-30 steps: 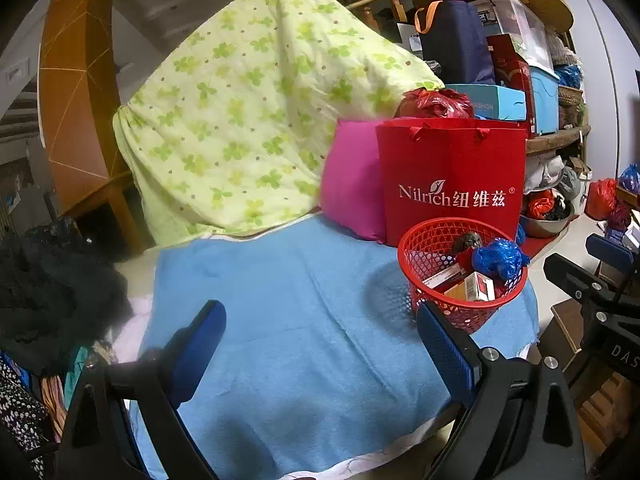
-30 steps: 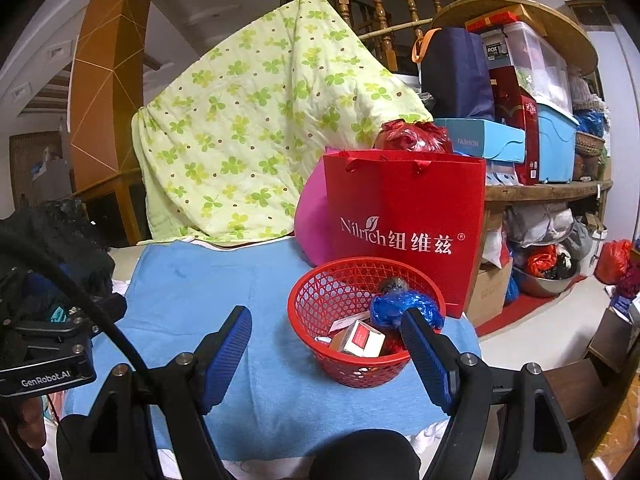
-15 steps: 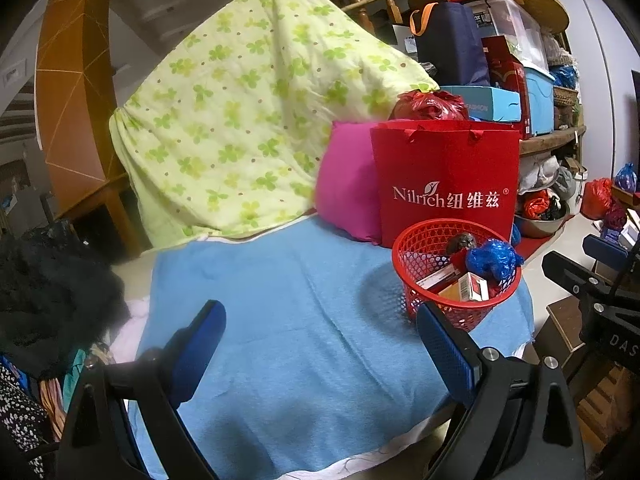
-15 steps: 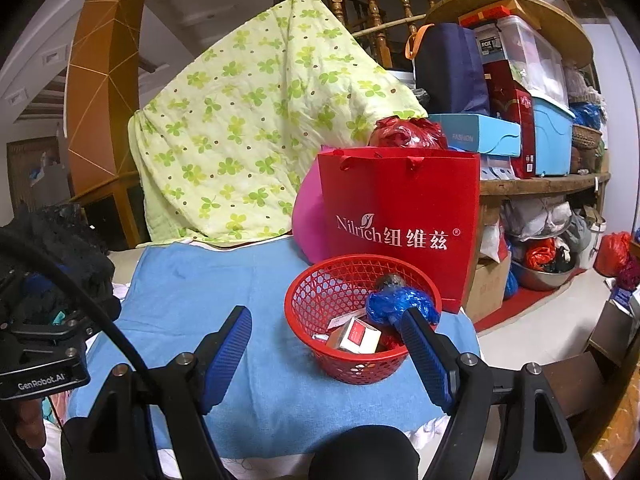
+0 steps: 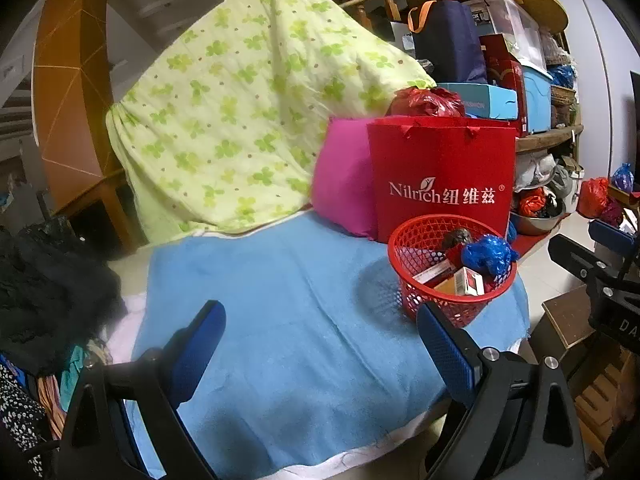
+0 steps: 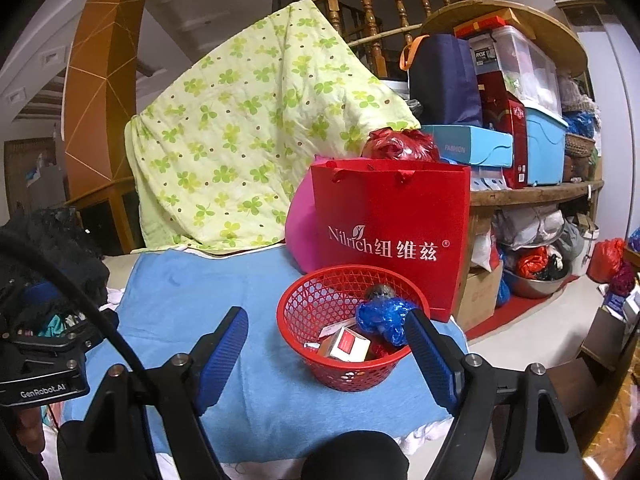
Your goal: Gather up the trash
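Left gripper: jaws wide, nothing between them; hovers over the blue towel, which lies bare of loose items.
Blue towel: spread flat across the surface; green clover quilt draped behind it.
Pink cushion: upright behind the towel, touching the red paper bag.
Red basket: on the towel's right part, just before the red paper bag; holds the collected trash.
Trash in basket: blue plastic wad at the rim, red-and-white carton, a dark roundish lump behind; more lies beneath, unclear.
Right gripper: jaws wide, empty; basket sits between its fingers in view, well ahead of them.
Stage, judged: collection appears nearly or fully done.
Handling advice: check the towel edges before stopping; if lifting the basket, pinch the rim, since the mesh wall is likely to flex.
Left wrist view only: right gripper's black frame at far right.
Right wrist view only: left gripper body, marked GenRobot.
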The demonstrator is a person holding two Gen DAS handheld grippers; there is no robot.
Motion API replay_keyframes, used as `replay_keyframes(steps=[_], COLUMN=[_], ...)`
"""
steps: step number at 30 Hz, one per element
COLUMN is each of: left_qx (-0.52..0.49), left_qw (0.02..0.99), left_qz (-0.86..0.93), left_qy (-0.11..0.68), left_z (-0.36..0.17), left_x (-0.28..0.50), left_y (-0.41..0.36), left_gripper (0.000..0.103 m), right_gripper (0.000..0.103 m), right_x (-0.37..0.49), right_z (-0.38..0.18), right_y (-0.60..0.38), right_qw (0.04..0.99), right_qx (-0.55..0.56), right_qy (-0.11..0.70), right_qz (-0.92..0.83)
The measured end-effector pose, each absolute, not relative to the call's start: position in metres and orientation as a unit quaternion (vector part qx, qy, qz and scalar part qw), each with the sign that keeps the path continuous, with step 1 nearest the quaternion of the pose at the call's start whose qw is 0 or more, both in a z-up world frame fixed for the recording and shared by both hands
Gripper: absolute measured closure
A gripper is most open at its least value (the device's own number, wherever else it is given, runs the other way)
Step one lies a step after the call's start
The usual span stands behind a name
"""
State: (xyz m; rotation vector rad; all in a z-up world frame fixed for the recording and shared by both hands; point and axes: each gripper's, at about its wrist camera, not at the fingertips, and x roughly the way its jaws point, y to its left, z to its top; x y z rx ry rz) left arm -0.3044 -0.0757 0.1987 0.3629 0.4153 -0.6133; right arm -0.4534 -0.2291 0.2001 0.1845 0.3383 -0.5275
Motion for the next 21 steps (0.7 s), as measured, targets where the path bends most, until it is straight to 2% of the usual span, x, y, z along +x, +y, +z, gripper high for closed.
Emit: replay_keyframes(steps=[21], left_qx=[0.171], left_qw=[0.913], left_qz=[-0.302], left_qy=[0.216], left_z=[0.1933], left_x=[-0.3051], left_y=[-0.0715], left_gripper=[0.007], right_gripper=[0.02], right_x=[-0.4526], right_z=[0.1976], right_y=[-0.2264], right_qw=[0.947], right_qx=[0.095], right_qy=[0.17], right_qz=[-0.255])
